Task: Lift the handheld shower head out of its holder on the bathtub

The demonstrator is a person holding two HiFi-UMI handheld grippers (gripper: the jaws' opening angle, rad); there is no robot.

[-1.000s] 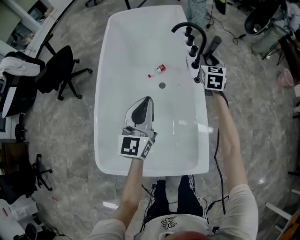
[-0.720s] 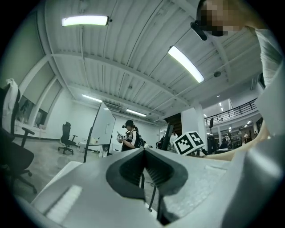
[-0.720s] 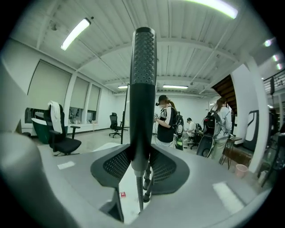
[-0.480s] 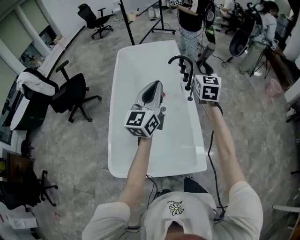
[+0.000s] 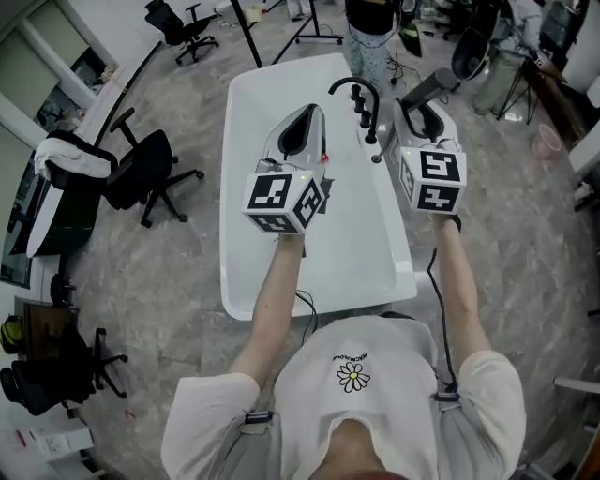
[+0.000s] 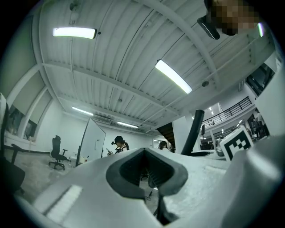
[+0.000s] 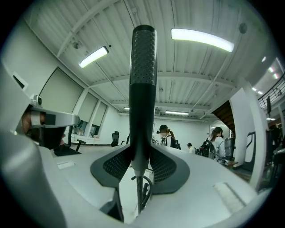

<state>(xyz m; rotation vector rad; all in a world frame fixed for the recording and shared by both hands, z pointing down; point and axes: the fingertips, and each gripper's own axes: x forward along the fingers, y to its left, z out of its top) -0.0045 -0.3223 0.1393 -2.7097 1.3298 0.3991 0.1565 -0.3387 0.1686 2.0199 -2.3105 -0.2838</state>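
The black stick-shaped shower head (image 7: 142,89) stands upright between the pads of my right gripper (image 7: 141,162), which is shut on its lower handle; its hose (image 7: 140,191) hangs below. In the head view my right gripper (image 5: 419,105) is raised beside the tub's right rim, and the shower head (image 5: 433,86) pokes out past it, clear of the black faucet (image 5: 356,89). My left gripper (image 5: 307,111) hovers over the white bathtub (image 5: 246,84), shut with nothing in it. From the left gripper view, the shower head (image 6: 193,129) shows at the right of my left gripper (image 6: 147,171).
Black faucet knobs (image 5: 368,122) line the tub's right rim. A black office chair (image 5: 141,178) stands on the marble floor left of the tub. A person (image 5: 370,28) stands at the tub's far end, and stands and cables lie behind there.
Both grippers have risen toward my head. The right gripper came up from the holder by the faucet with the shower head in it. The left one lifted out of the tub.
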